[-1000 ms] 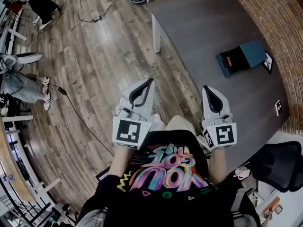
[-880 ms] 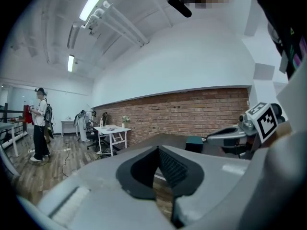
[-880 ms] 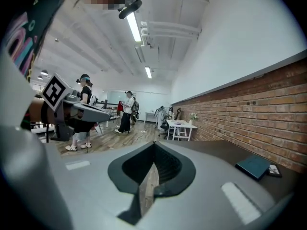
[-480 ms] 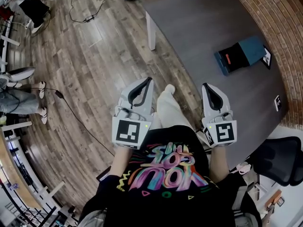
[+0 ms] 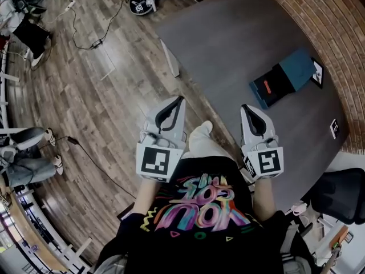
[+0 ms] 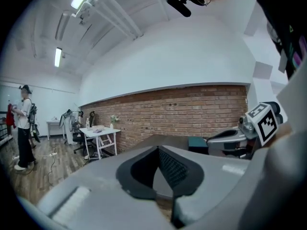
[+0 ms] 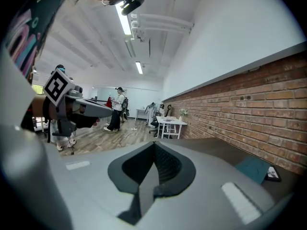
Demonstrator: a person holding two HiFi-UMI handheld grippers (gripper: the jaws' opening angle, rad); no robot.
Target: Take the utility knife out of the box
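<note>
left gripper (image 5: 180, 100) and right gripper (image 5: 246, 108) fingers are together. unopened, they could shove the box (image 5: 280, 80), knife (image 5: 267, 88) maybe inside, off the tabletop's (image 5: 228, 44) right edge.

readable text: none | shirt (image 5: 197, 210) print: stylised, illegible

You held the left gripper (image 5: 180, 99) and the right gripper (image 5: 246, 107) side by side before your body, both pointing forward, each with its jaws closed together.

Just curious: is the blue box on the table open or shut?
Open: the box has its teal lid flipped back; an orange thing shows inside.
</note>
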